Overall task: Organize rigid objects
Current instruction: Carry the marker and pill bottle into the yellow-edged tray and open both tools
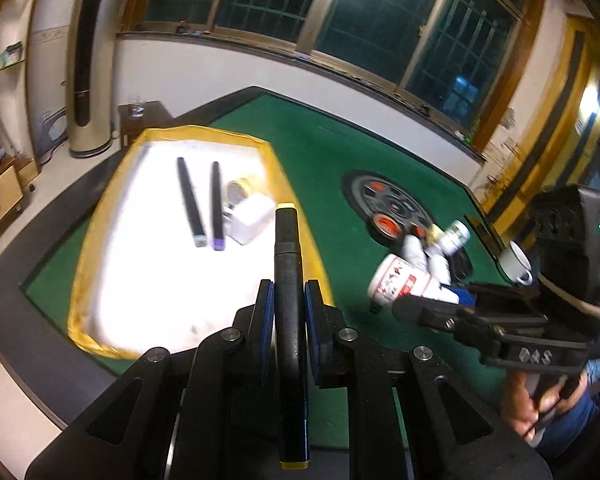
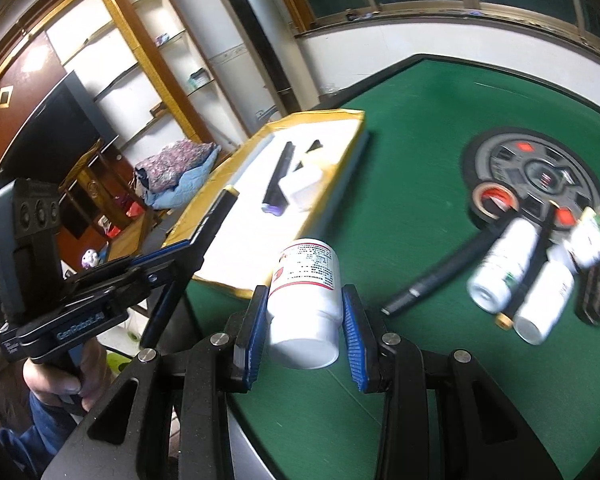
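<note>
Dark barred windows (image 1: 380, 20); tower fan (image 1: 90, 60); glass (image 1: 137, 107) on side stand; folded quilt (image 2: 172, 172).

Home: mahjong table (image 1: 320, 148), display cabinet (image 2: 100, 52).

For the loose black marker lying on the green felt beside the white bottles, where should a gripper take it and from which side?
Grip the black marker at mid-barrel from above, jaws across its width. It lies flat, its barrel clear of the white bottles only on the side away from them, so a side approach looks crowded.

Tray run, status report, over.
Left tongs shut on black marker. Right tongs shut on white bottle. Tray ahead, nothing blocking.
</note>
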A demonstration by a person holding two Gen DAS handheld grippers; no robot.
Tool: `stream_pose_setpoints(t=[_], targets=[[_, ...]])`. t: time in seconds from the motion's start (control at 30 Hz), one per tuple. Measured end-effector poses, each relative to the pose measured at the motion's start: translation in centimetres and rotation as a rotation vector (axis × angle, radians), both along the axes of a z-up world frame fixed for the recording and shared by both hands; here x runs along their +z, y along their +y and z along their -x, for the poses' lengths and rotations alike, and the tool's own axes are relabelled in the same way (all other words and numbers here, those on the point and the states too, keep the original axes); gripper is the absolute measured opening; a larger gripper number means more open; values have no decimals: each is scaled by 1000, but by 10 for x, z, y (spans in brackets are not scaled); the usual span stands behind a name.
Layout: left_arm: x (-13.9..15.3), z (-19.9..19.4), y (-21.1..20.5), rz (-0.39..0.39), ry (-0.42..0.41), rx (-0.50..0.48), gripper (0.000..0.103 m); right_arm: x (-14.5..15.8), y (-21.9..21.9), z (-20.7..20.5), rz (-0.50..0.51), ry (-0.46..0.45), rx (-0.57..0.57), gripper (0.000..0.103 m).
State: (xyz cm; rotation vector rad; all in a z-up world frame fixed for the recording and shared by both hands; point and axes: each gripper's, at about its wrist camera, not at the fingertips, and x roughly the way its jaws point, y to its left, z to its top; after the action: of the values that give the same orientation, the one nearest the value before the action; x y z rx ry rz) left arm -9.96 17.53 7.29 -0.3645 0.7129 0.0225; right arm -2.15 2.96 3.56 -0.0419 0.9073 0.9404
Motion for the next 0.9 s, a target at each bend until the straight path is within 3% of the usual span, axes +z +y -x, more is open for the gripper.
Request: stream_pose_setpoints(t=[0.23, 0.5, 0.9], targets=[[-12, -27, 43, 27, 31, 88, 13, 0, 55, -3, -13, -6, 19, 32], [-42, -44, 69, 98, 75, 157, 13, -23, 108, -15, 58, -5, 7, 32], [-59, -52, 72, 109, 122, 141, 13, -36, 126, -9, 146, -77, 12, 32]])
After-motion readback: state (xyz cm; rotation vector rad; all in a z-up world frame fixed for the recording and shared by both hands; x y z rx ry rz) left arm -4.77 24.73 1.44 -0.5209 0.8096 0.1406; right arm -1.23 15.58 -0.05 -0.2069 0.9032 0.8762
